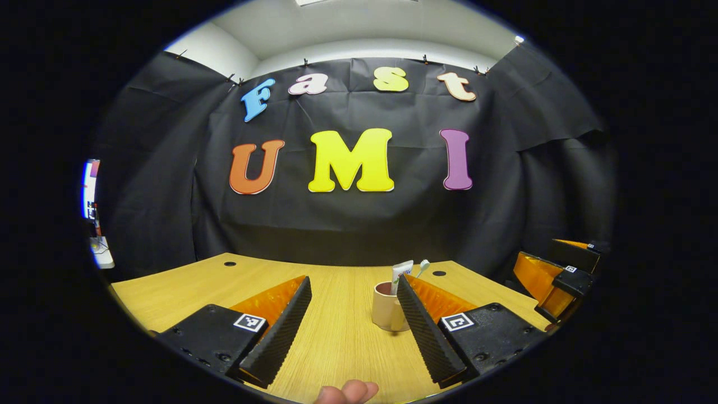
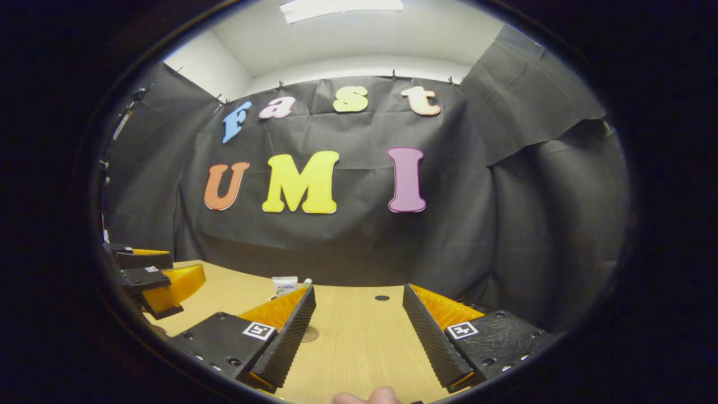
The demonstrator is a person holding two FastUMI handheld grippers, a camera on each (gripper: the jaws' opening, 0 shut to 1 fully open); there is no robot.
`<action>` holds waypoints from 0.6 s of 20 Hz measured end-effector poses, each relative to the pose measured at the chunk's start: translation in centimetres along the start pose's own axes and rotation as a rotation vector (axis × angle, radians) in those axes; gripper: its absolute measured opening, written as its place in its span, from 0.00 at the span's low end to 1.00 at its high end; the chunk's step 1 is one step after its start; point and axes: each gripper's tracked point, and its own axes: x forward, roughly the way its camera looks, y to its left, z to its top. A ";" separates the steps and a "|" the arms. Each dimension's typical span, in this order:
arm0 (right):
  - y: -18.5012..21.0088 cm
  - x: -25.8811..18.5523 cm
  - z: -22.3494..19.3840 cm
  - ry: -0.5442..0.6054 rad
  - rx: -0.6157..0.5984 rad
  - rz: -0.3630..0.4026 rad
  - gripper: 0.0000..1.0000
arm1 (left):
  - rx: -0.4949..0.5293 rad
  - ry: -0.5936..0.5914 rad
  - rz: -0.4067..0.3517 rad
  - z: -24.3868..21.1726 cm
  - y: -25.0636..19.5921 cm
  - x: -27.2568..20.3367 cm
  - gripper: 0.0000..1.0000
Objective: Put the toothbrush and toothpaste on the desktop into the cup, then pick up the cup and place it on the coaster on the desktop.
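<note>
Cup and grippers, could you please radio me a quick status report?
Left gripper open, right gripper open, both empty. Toothpaste and toothbrush upright in cup. Coaster on desktop.

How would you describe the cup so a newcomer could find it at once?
Start at the wooden desktop before the black cloth wall. Towards its far edge stands a pale beige cup, beside the left tongs. It alone is upright, with a toothpaste tube and toothbrush sticking out of it.
</note>
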 end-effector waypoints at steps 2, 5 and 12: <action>0.0 0.0 -0.1 0.005 -0.006 0.000 0.95 | 0.007 -0.012 0.002 0.2 0.0 -0.2 0.98; 0.0 0.0 -0.1 0.005 -0.008 -0.003 0.95 | 0.019 -0.024 0.003 0.4 0.0 -0.4 0.98; 0.4 -0.2 0.2 0.009 -0.009 0.002 0.95 | 0.029 -0.045 0.004 0.8 0.0 -0.8 0.98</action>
